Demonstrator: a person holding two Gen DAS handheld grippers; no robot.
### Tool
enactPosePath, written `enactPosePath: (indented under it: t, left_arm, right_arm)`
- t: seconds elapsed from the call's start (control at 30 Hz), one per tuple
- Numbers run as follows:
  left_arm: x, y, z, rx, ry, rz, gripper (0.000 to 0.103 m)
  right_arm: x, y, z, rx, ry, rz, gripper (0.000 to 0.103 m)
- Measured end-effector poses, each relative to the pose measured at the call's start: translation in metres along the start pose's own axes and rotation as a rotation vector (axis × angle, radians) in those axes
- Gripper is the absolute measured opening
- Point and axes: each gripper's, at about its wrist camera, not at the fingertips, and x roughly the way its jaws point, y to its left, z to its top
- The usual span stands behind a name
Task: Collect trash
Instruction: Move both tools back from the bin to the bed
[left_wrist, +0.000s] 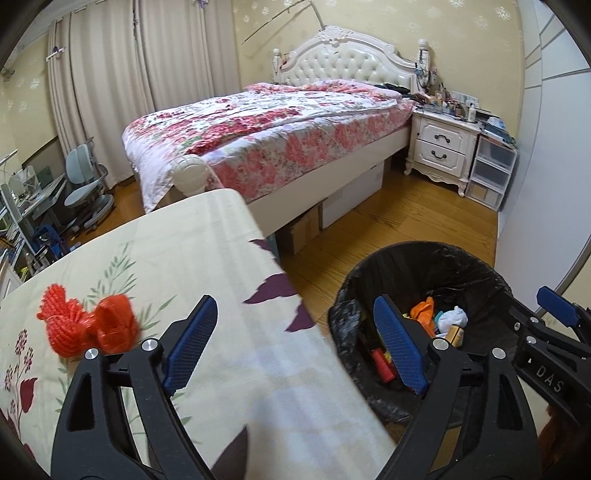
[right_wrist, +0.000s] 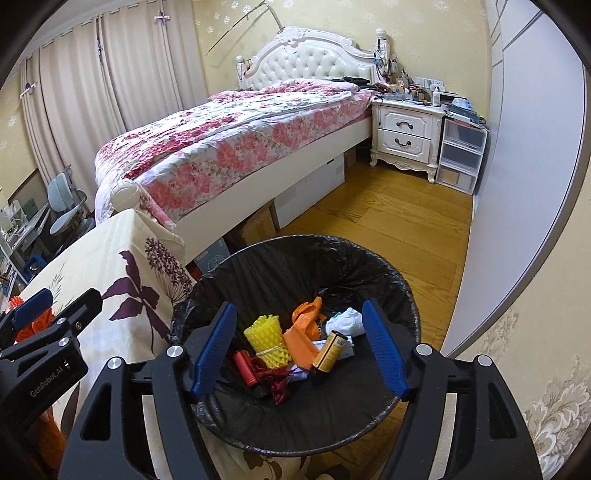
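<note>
A red foam net (left_wrist: 86, 325) lies on the floral tablecloth (left_wrist: 207, 258), just left of my left gripper (left_wrist: 295, 343), which is open and empty above the table's right edge. A black-lined trash bin (right_wrist: 295, 280) stands on the floor beside the table; it also shows in the left wrist view (left_wrist: 424, 266). It holds a yellow foam net (right_wrist: 267, 341), orange plastic (right_wrist: 304, 328), a white wad (right_wrist: 349, 319), a yellow-black tube (right_wrist: 330, 350) and a red tube (right_wrist: 244, 365). My right gripper (right_wrist: 299, 350) is open and empty right above the bin.
A bed (left_wrist: 266, 125) with a floral quilt stands behind the table. A white nightstand (left_wrist: 441, 146) and plastic drawers (left_wrist: 491, 170) stand at the far right by a grey wardrobe (left_wrist: 546, 184). Cardboard boxes (left_wrist: 303, 229) sit under the bed. A desk chair (left_wrist: 86, 184) is at the left.
</note>
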Motion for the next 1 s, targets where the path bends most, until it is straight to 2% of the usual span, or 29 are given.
enactPosePath:
  t: [0.2,0.47,1.0]
  left_arm:
    - [-0.01,0.037,-0.014,-0.041,0.015,0.06,0.085]
    - [-0.022,0.101,-0.034,-0.118,0.042,0.156,0.085]
    - [-0.05,0.222,-0.087,-0.288,0.113,0.327,0.085]
  right_arm:
    - [-0.001,0.025,-0.005,-0.032,0.011,0.041,0.071]
    - [0.002,0.079,-0.017,-0.121,0.044,0.123,0.072]
    - [0.004,0.22,-0.046,-0.358,0.114,0.314,0.075]
